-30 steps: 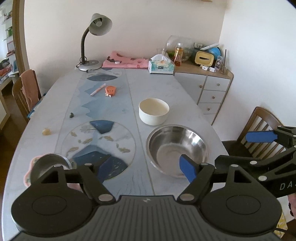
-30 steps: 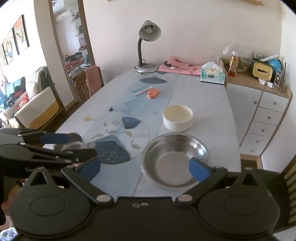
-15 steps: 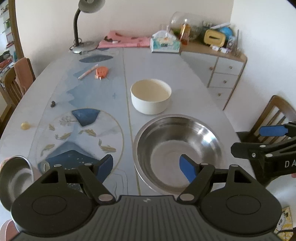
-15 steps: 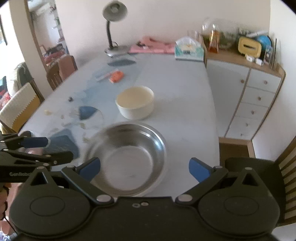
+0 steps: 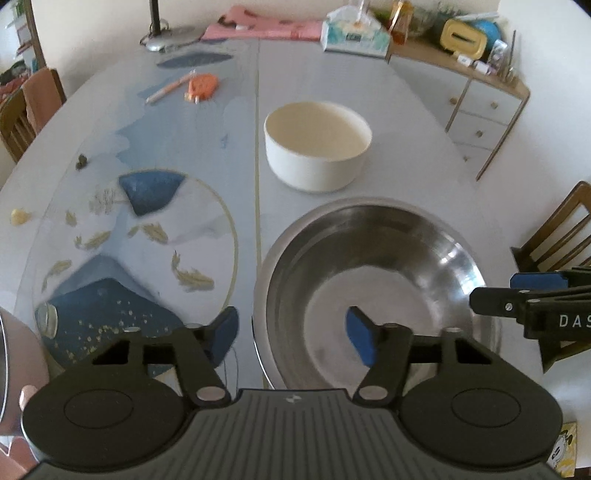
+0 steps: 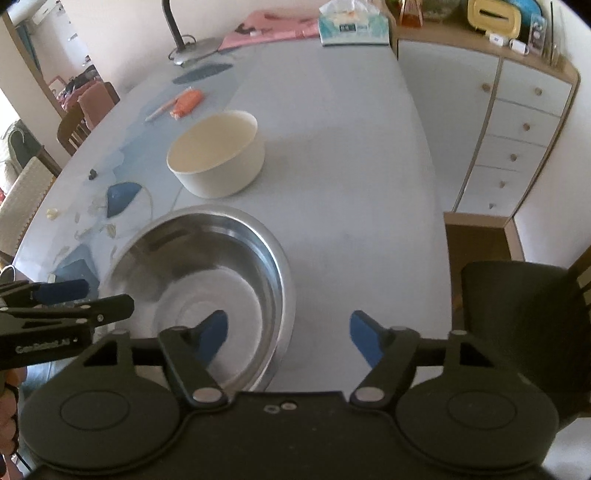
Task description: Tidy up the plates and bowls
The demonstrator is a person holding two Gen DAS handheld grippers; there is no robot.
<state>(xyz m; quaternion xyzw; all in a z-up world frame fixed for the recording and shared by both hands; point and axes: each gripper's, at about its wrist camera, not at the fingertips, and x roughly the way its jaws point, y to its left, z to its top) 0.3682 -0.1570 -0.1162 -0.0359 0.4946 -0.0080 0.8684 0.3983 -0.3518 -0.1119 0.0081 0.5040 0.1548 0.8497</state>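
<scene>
A large steel bowl sits on the table near the front edge; it also shows in the right wrist view. A white bowl stands just behind it, also seen in the right wrist view. My left gripper is open and straddles the steel bowl's left rim. My right gripper is open and straddles the bowl's right rim. A small steel bowl shows partly at the far left edge.
An orange object and a pen lie further back on the table. A lamp base, pink cloth and tissue box stand at the far end. A white drawer cabinet and wooden chairs stand around.
Both grippers have moved forward and down toward the large steel bowl, now astride its rims. The small steel bowl has slid to the left edge of the view.
</scene>
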